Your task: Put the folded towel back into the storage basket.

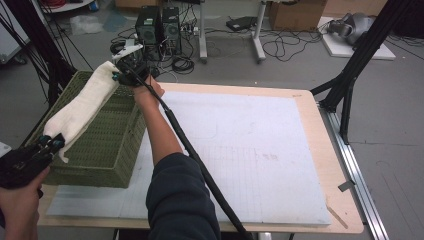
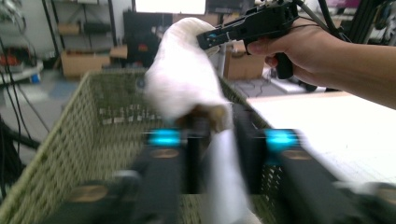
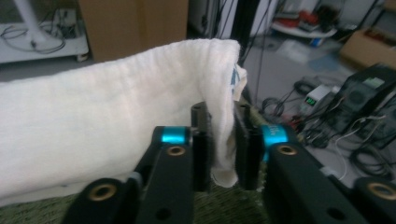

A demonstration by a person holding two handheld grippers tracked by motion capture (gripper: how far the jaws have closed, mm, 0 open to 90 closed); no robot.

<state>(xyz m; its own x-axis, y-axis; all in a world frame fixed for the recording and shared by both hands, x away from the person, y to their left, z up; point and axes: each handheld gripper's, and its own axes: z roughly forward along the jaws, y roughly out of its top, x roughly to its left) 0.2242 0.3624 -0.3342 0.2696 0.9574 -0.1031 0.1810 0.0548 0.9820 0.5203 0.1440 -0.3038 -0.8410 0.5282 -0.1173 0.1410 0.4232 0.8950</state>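
A folded white towel (image 1: 82, 107) hangs stretched above a green woven basket (image 1: 107, 150) at the table's left side. My left gripper (image 1: 52, 144) is shut on the towel's near end, low at the left. My right gripper (image 1: 122, 75) is shut on the far end, above the basket's far corner. In the left gripper view the towel (image 2: 184, 77) runs from my jaws up to the right gripper (image 2: 210, 39), held in a hand. In the right gripper view the towel (image 3: 93, 121) is pinched between the black jaws at my right gripper (image 3: 223, 144) and stretches off to the left.
The basket's rim (image 2: 56, 140) lies under the towel. A pale blue mat (image 1: 250, 150) covers the wooden table (image 1: 345, 210). A thick black cable (image 1: 200, 165) trails along the right forearm. Computer towers (image 1: 159, 27), cables and black stand legs (image 1: 350, 75) are on the floor beyond.
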